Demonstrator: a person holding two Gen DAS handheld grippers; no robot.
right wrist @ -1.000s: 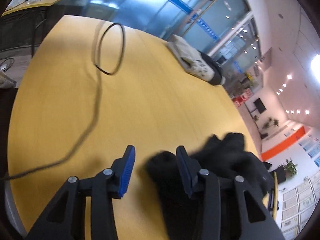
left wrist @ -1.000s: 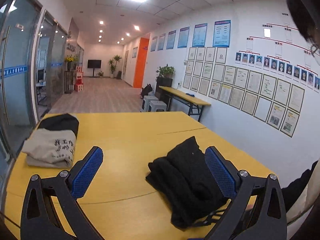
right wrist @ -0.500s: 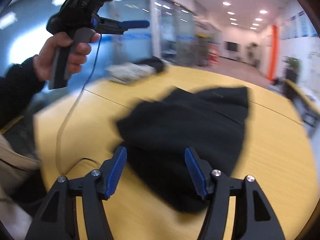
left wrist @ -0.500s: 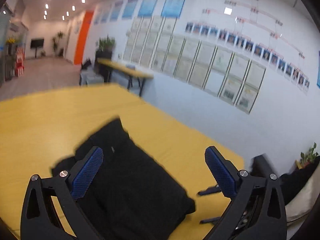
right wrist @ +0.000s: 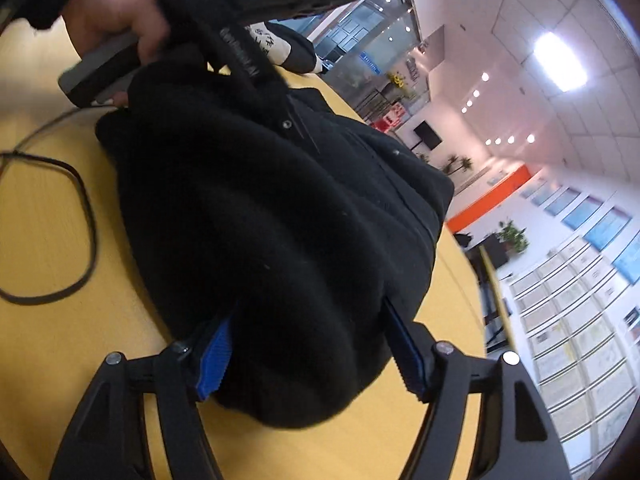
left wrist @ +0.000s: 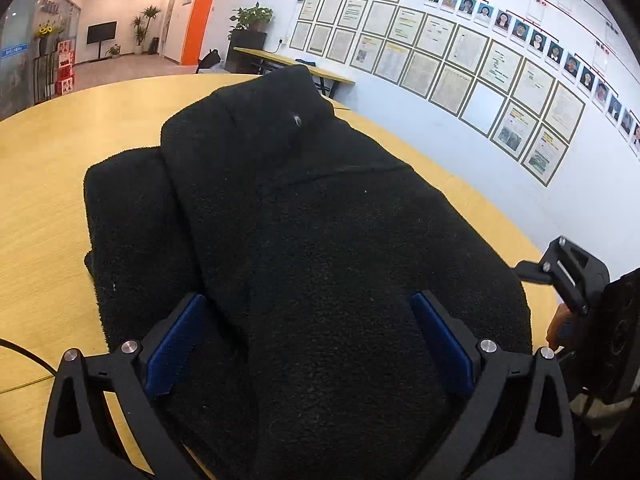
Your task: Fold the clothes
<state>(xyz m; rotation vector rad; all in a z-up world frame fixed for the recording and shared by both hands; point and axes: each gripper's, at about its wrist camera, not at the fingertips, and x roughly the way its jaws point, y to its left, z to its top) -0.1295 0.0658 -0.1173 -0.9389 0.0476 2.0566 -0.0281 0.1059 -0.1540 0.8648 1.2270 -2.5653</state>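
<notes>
A black fleece garment (left wrist: 304, 240) lies bunched in a thick, partly folded heap on the yellow surface (left wrist: 44, 184), one side doubled over into a narrower flap on the left of the left wrist view. Both tools are set low at its near edges, seemingly so the person can take hold of the bulk and turn it over or square it up.

The left hand-held gripper (left wrist: 308, 344) has its jaws spread wide, the blue pads standing on either side of the fleece without clearly pressing on it; it looks open, straddling the cloth rather than clamping it. The right hand-held gripper (right wrist: 312, 356) has just been opening its jaws, and a thick roll of the garment now sits between them; the cloth bulges against both pads, so whether they squeeze it or only flank it cannot be told for sure, though they read as open.

In the right wrist view the person's hand (right wrist: 116, 20) holds the other tool's handle over the far end of the garment. A black cable (right wrist: 86, 216) loops across the surface beside it. Farther back rests a folded pale garment with printed characters (right wrist: 268, 44), apparently already finished.
</notes>
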